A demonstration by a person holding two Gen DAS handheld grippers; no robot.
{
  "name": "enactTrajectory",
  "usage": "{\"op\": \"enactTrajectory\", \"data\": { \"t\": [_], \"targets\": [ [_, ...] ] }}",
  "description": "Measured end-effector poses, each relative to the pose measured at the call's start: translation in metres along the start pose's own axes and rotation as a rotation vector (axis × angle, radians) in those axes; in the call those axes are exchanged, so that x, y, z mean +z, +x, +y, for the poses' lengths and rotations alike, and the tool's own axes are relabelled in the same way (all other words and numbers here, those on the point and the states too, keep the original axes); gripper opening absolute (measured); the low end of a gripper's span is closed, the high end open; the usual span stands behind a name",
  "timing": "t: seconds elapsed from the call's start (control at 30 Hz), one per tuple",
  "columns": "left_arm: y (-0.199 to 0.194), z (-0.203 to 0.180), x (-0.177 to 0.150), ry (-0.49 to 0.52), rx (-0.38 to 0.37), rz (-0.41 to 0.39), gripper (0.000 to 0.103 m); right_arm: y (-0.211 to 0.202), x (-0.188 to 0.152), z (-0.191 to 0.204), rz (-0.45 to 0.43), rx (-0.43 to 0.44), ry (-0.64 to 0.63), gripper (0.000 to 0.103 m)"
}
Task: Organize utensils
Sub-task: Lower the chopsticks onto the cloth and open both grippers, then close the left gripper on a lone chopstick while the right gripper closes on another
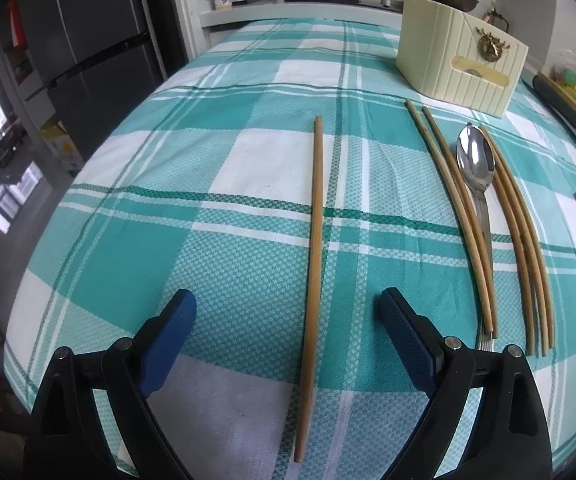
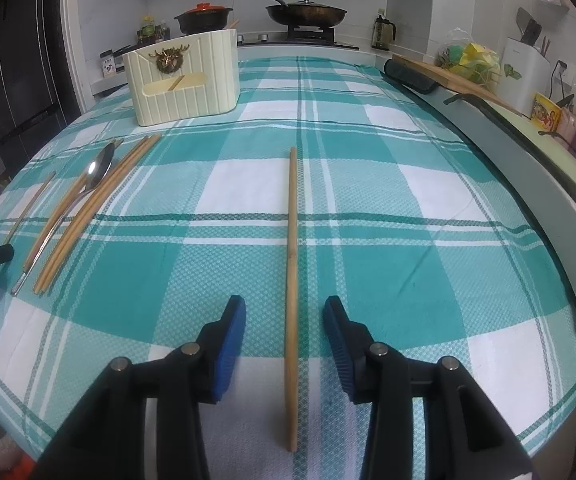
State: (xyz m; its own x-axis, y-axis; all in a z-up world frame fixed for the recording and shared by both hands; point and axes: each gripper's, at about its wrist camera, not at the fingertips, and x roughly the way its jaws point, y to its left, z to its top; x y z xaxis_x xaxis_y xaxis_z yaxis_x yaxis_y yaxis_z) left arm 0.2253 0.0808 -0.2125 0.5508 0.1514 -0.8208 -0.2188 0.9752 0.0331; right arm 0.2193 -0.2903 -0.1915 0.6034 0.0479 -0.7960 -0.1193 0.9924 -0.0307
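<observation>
In the left wrist view a single wooden chopstick [image 1: 313, 248] lies lengthwise on the checked cloth, between the jaws of my open left gripper [image 1: 288, 304]. To its right lie several more chopsticks [image 1: 516, 224] and a metal spoon [image 1: 476, 164], and behind them stands a cream utensil holder [image 1: 460, 68]. In the right wrist view another single chopstick [image 2: 292, 280] lies between the jaws of my open right gripper [image 2: 284, 312]. The spoon [image 2: 97, 170], the chopstick bundle [image 2: 87, 208] and the holder [image 2: 183, 80] are at the far left there.
The teal and white checked tablecloth [image 2: 388, 200] covers the table. A stove with a pan [image 2: 308, 12] and a pot [image 2: 203, 16] stands behind it. A counter with a cutting board [image 2: 468, 80] and jars runs along the right. A fridge [image 1: 87, 40] is at the left.
</observation>
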Motion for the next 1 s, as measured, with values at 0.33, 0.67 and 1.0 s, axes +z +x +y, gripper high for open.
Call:
{"op": "enactTrajectory", "data": {
  "t": [0.33,0.67,1.0],
  "targets": [
    [0.005,0.006,0.000,-0.010,-0.026,0.007,0.102,0.003,0.001,-0.002,-0.001,0.012,-0.002,0.048],
    [-0.006,0.026,0.017,0.045,-0.171,0.014,0.102,0.006,0.015,-0.010,0.090,0.083,-0.018,0.048],
    [0.047,0.013,0.081,0.163,-0.206,0.145,0.085,0.041,0.057,-0.014,0.158,0.143,-0.088,0.048]
  ]
}}
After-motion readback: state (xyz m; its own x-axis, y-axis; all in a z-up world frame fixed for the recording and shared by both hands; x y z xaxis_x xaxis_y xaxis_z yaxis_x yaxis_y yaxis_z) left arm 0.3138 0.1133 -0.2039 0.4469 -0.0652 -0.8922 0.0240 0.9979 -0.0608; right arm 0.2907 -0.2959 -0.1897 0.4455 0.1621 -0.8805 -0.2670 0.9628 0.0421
